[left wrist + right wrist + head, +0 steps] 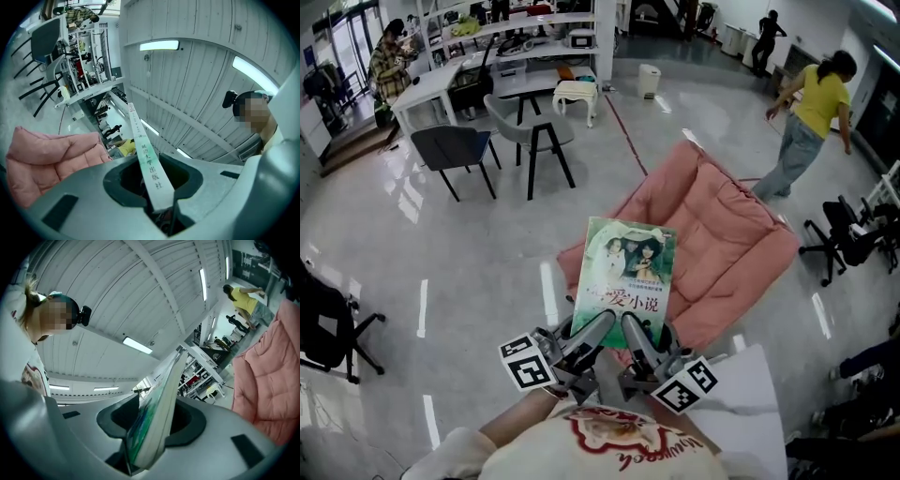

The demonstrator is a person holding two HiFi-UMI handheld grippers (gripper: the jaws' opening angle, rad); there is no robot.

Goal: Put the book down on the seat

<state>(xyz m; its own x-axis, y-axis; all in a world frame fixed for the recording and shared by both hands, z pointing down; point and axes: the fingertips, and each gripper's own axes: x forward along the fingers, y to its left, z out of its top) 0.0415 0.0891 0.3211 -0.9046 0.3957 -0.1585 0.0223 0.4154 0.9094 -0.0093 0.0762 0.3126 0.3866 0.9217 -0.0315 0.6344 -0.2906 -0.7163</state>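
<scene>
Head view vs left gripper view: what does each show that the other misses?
Head view only: the book's front cover, and the right gripper beside the left gripper, both clamped on its lower edge. Left gripper view only: the book's spine edge-on between that gripper's jaws, and ceiling lights overhead. Both: the book and the pink seat beyond it.

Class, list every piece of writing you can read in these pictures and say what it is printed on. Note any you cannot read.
"爱小说": large characters on the front cover of the book; the smaller lines above them are too small to read.
"大学出版社": on its spine in the left gripper view; the characters above are blurred.
Lettering on the person's shirt: upside down, not readable.
</scene>
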